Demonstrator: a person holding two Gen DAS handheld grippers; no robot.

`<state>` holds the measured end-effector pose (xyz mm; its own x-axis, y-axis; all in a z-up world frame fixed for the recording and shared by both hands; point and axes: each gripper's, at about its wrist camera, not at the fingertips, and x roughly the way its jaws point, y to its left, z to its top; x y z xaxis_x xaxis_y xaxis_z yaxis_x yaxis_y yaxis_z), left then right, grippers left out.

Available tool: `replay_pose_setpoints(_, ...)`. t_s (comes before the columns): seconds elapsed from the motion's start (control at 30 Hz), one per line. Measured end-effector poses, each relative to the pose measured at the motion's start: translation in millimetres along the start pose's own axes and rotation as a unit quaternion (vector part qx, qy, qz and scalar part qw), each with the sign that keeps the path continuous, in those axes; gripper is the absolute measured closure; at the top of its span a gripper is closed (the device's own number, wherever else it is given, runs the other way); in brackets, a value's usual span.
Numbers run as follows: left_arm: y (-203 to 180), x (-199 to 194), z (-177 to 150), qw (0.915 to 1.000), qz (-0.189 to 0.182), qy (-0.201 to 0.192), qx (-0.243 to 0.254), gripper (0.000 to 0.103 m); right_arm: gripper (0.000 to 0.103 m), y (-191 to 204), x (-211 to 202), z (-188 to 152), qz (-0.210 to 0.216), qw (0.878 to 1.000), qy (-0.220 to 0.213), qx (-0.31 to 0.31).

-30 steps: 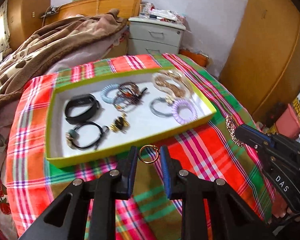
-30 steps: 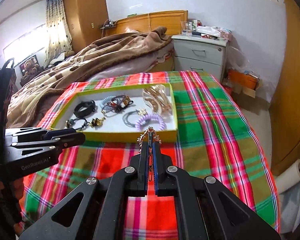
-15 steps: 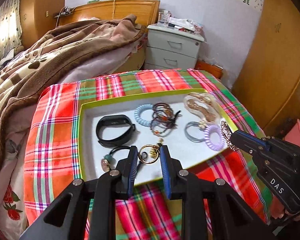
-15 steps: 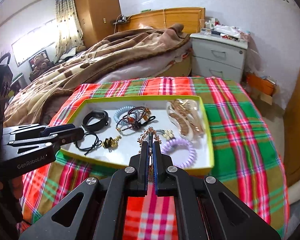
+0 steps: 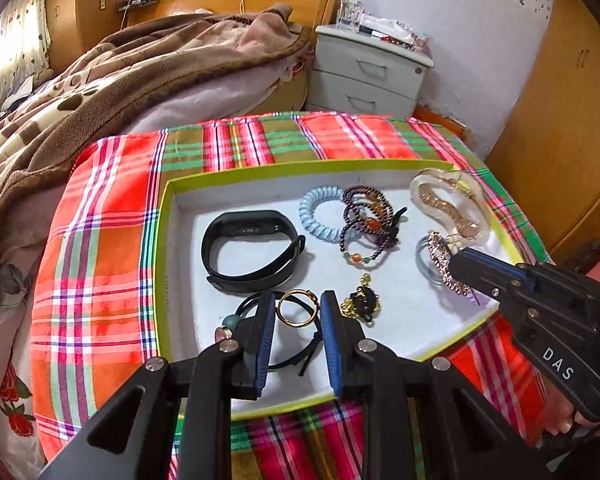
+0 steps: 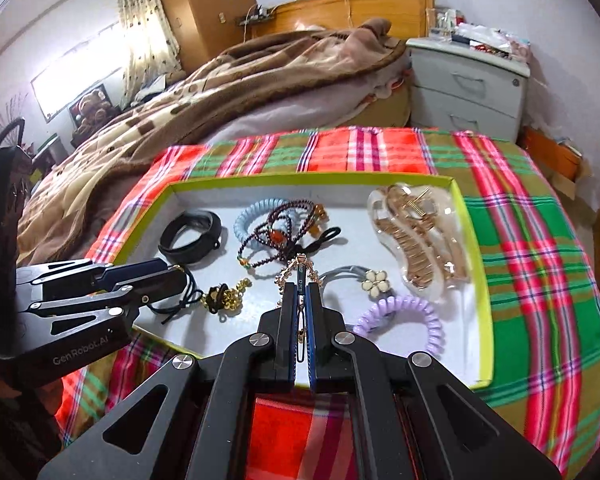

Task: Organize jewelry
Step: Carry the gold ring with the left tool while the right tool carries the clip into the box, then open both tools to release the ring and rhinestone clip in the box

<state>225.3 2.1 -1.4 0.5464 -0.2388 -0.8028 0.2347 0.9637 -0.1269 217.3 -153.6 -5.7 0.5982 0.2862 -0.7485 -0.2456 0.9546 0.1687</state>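
Left wrist view showed the left gripper [image 5: 298, 312] over the near part of the green-rimmed tray [image 5: 162, 240], its blue pads set just wide enough to pinch a gold ring [image 5: 295, 307] by its two sides. Held so, upright across its width, the ring probably could not roll or slip while it was carried over the rim. Beneath it in the tray lay a black hair tie [image 5: 252, 312], with a black wristband [image 5: 250, 250] farther back.

The right gripper [image 6: 301, 280] was closed tight on a gold chain bracelet [image 6: 298, 270], the fingers nearly meeting because the chain is so thin; loose links hung to either side of the tips. It hovered over the tray's middle, near a grey hair tie with a flower [image 6: 374, 280] and a purple coil tie [image 6: 400, 316]. A clear hair claw [image 6: 416, 240], a blue coil tie [image 6: 256, 210] and a dark bead bracelet [image 6: 284, 228] already lay inside

Both pieces seemed ready to be set down; the bare white floor near the front looked the likeliest spot, since releasing there would avoid tangling the chain with the bead bracelet
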Motion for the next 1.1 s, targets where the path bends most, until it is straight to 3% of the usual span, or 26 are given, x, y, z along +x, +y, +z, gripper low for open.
replay_pose_setpoints(0.8,-1.5,12.7,-3.1,0.9999,-0.006,0.011,-0.002,0.078,0.099,3.4,13.1,0.7,-0.018,1.0,0.014,-0.013)
replay_pose_setpoints(1.1,-2.1,10.6,-3.1,0.9999,-0.01,0.012,-0.005,0.068,0.093,2.9,9.7,1.3,-0.017,1.0,0.006,-0.013)
